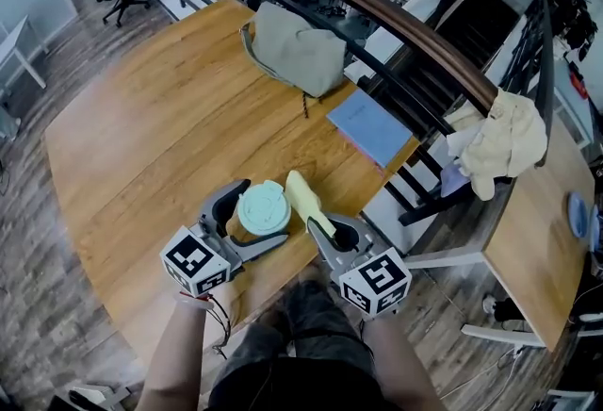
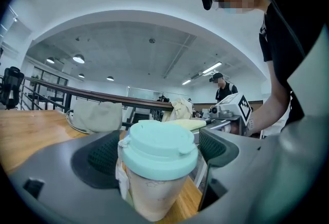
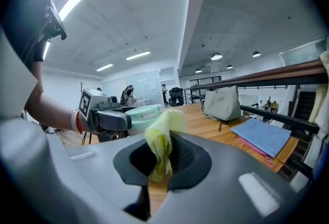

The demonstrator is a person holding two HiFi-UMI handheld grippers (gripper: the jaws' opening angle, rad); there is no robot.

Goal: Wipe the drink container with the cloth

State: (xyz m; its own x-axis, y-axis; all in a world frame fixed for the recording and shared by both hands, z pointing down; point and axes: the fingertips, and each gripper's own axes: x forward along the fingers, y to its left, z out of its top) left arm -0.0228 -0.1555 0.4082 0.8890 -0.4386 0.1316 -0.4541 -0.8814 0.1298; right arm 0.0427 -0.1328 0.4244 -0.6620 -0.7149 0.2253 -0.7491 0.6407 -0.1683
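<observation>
Two grippers, both loaded. Left gripper (image 1: 266, 211) has its jaws closed against the sides of the drink container (image 2: 157, 166), a pad on each side just under the mint lid (image 2: 159, 145). Cup stands upright at the near edge of the table (image 1: 160, 136), right in front of me. Right gripper (image 3: 160, 161) is pinched tight on the yellow cloth (image 3: 162, 138). A loose tuft sticks out past the jaw tips and sits just beside the lid on its right. I can't tell if it touches yet.

My read: wipe is about to start, nothing clearly cleaned so far.

How I'd run it:
- press the free tuft onto the cup, not the jaw tips; hard plastic would scrape
- light pressure, since the wall looks like paper and may dent
- left clamp firm but no tighter, or the lid may pop
- sweep the lid top and rim first, then down the exposed wall
- left pads cover two strips, so turn the cup or regrip to reach them

Further out: blue folder (image 1: 369, 124) near the table's right edge, grey bag (image 1: 294, 51) at the far edge, railing (image 1: 396, 13) behind it. All well apart from the work.
</observation>
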